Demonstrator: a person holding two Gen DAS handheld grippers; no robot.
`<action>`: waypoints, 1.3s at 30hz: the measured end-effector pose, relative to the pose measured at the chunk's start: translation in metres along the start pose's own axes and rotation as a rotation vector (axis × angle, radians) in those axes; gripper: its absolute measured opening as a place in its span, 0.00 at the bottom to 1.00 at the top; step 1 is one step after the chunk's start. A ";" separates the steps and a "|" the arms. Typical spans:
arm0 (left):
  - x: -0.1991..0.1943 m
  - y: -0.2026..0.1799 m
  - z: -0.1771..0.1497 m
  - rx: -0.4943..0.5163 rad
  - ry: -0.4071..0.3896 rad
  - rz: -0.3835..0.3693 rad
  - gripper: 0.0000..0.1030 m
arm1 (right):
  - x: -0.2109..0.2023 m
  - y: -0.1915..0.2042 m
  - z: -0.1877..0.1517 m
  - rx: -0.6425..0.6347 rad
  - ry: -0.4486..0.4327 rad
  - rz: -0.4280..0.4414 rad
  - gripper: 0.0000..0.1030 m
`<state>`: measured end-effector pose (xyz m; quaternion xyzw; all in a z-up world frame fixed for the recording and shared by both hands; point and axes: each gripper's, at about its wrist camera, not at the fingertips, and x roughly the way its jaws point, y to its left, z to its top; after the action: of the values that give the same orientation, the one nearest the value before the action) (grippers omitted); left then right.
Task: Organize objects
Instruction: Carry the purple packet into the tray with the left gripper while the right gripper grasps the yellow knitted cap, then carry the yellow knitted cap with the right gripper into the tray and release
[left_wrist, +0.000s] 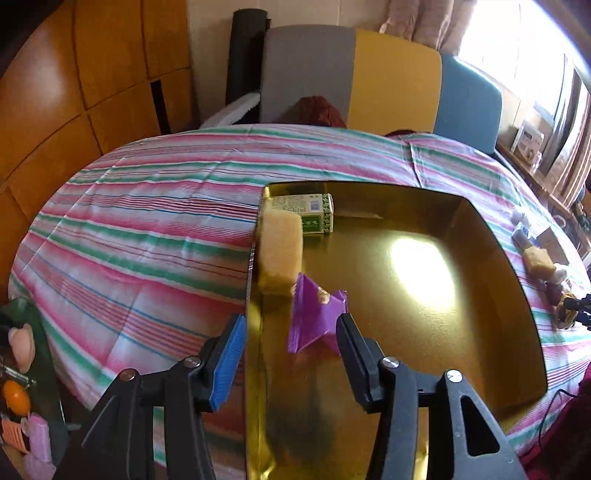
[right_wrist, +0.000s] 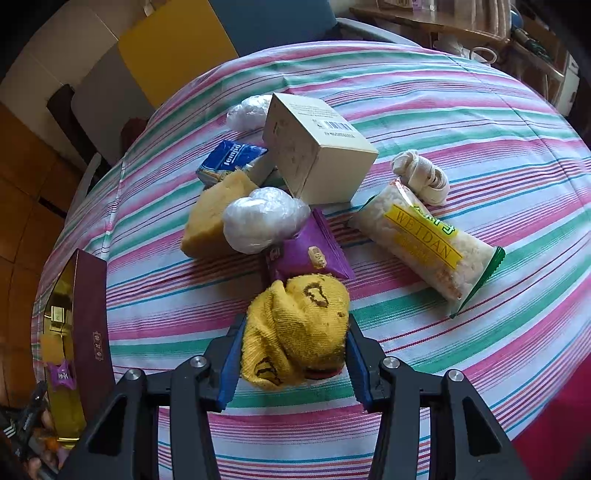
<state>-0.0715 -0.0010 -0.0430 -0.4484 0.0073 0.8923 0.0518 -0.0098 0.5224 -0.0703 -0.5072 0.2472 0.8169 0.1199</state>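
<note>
A gold tray (left_wrist: 461, 295) lies on the striped tablecloth and holds a yellow sponge (left_wrist: 280, 251), a green carton (left_wrist: 314, 214) and a purple snack packet (left_wrist: 314, 317). My left gripper (left_wrist: 291, 354) is open above the tray's near left part, the purple packet just beyond its fingers. My right gripper (right_wrist: 293, 362) is shut on a balled yellow sock (right_wrist: 295, 325), just over the cloth. Beyond it lie a purple packet (right_wrist: 314, 254), a white plastic ball (right_wrist: 262, 218), a yellow sponge (right_wrist: 210, 218), a cream box (right_wrist: 314, 151), a blue tissue pack (right_wrist: 229, 158) and a rice cracker bag (right_wrist: 424, 243).
The tray shows at the left in the right wrist view (right_wrist: 62, 369), with a maroon side wall (right_wrist: 92, 332). A rolled white sock (right_wrist: 421, 173) and another plastic ball (right_wrist: 247, 110) lie further off. Chairs (left_wrist: 351, 74) stand behind the table. Toys (left_wrist: 22, 406) sit at its left edge.
</note>
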 end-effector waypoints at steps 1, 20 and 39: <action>-0.004 0.003 -0.001 -0.010 -0.005 -0.004 0.51 | -0.003 0.002 0.000 -0.012 -0.012 -0.002 0.48; -0.032 0.017 -0.011 -0.059 -0.055 -0.045 0.53 | -0.074 0.183 -0.053 -0.449 -0.173 0.220 0.49; -0.029 0.072 -0.022 -0.202 -0.043 -0.030 0.61 | 0.041 0.408 -0.173 -0.837 0.182 0.449 0.50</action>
<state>-0.0434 -0.0768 -0.0353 -0.4321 -0.0906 0.8970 0.0199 -0.0776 0.0830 -0.0541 -0.5154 0.0099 0.8042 -0.2958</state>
